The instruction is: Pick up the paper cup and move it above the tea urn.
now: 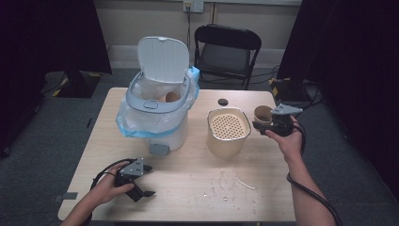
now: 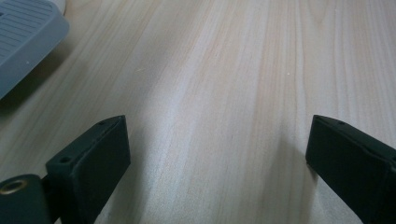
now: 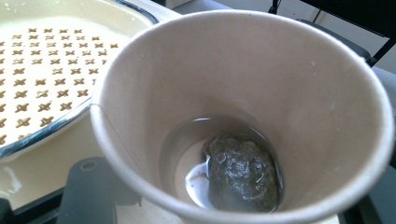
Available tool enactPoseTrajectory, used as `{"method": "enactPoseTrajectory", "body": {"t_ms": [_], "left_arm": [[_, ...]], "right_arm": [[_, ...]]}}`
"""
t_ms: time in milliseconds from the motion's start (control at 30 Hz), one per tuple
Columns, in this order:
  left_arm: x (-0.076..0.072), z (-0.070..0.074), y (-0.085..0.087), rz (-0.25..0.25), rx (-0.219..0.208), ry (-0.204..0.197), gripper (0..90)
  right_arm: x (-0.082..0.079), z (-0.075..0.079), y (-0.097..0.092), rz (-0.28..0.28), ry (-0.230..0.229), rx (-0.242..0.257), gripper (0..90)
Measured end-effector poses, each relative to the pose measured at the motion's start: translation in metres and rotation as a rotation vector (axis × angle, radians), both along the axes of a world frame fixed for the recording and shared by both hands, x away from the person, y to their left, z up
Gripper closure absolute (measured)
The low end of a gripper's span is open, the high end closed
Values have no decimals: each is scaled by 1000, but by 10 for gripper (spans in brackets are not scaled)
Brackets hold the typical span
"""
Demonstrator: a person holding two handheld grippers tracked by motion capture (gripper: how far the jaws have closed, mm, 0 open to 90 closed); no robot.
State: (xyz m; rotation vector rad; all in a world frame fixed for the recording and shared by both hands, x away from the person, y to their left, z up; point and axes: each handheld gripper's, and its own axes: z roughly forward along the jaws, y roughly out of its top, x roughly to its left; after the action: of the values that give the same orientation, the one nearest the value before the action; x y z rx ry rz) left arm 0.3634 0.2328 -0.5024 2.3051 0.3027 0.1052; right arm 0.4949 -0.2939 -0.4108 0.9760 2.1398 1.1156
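My right gripper (image 1: 263, 124) is shut on a brown paper cup (image 1: 262, 114), held just right of a cream container with a perforated strainer top (image 1: 228, 132). In the right gripper view the paper cup (image 3: 243, 93) holds a wet tea bag (image 3: 243, 172) lying in a little liquid. The strainer top (image 3: 42, 70) lies close behind it at the left. My left gripper (image 1: 150, 180) rests open on the table near the front left edge. Nothing but bare wood lies between the left gripper's (image 2: 217, 154) fingers.
A white pedal bin (image 1: 157, 101) with raised lid and plastic liner stands at the back left, a brown cup (image 1: 171, 97) inside it. Its grey pedal (image 2: 23, 37) is close to my left gripper. A small black cap (image 1: 222, 101), scattered crumbs (image 1: 226, 186) and a folding chair (image 1: 226, 52) are also here.
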Motion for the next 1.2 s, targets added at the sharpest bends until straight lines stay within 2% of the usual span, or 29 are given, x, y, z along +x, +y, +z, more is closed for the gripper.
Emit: {"method": "enactPoseTrajectory", "body": {"t_ms": [367,667,800,933,1100,1200], "left_arm": [[0,0,-1,-8,10,6,37],[0,0,-1,-15,11,1,21],[0,0,-1,-15,11,0,21],[0,-1,-2,-19,11,1,17],[0,-1,-3,-15,11,7,1],[0,-1,-3,-15,11,7,0]], "right_arm": [[8,10,6,5,-28,-37,313],[15,13,10,3,-48,-41,314],[17,15,11,1,-58,-57,316],[18,20,14,-6,-92,-106,317],[20,27,17,-7,-127,-117,318],[21,30,21,-4,-143,-148,319]]}}
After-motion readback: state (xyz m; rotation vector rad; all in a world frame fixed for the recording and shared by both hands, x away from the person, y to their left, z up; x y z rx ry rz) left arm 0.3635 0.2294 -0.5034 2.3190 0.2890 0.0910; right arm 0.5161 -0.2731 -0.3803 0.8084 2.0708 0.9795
